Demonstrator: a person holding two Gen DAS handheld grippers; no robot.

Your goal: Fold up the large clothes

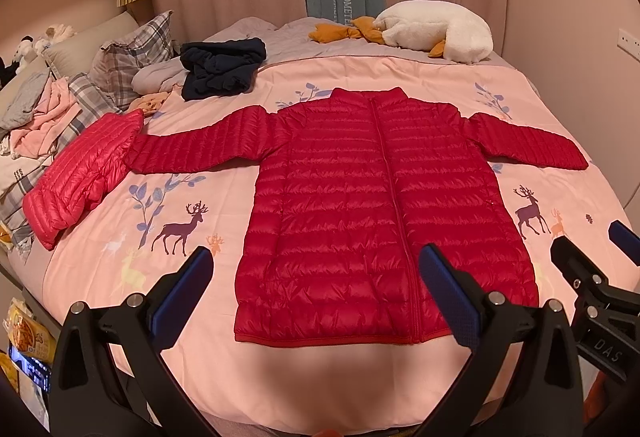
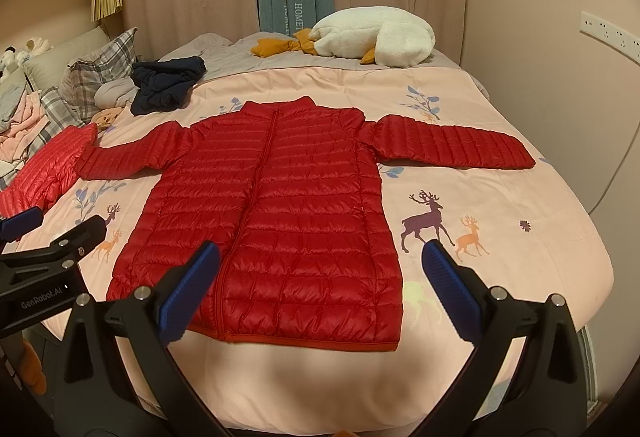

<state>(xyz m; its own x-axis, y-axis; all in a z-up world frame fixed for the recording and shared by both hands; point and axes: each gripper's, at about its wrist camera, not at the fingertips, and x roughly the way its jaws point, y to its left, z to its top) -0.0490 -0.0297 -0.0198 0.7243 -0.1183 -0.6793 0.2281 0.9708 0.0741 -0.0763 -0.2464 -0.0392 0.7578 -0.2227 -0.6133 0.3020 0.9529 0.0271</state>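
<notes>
A red quilted down jacket [image 1: 380, 205] [image 2: 272, 213] lies flat and zipped on the pink deer-print bedspread [image 1: 168, 205] [image 2: 500, 197], both sleeves spread out sideways, collar toward the far side. My left gripper [image 1: 316, 261] hovers open above the hem's left half, nothing between its blue pads. My right gripper [image 2: 320, 257] hangs open over the hem's right half, also holding nothing. Each gripper shows at the edge of the other's view: the right gripper [image 1: 592, 249] and the left gripper [image 2: 60, 225].
A folded pinkish-red down jacket [image 1: 84, 177] [image 2: 44, 173] lies by the left sleeve. A dark navy garment [image 1: 220, 71] [image 2: 166, 85] sits farther back. A white plush goose [image 1: 436, 31] [image 2: 376, 37] rests by the curtains. Plaid pillows [image 1: 128, 65] and loose clothes crowd the left.
</notes>
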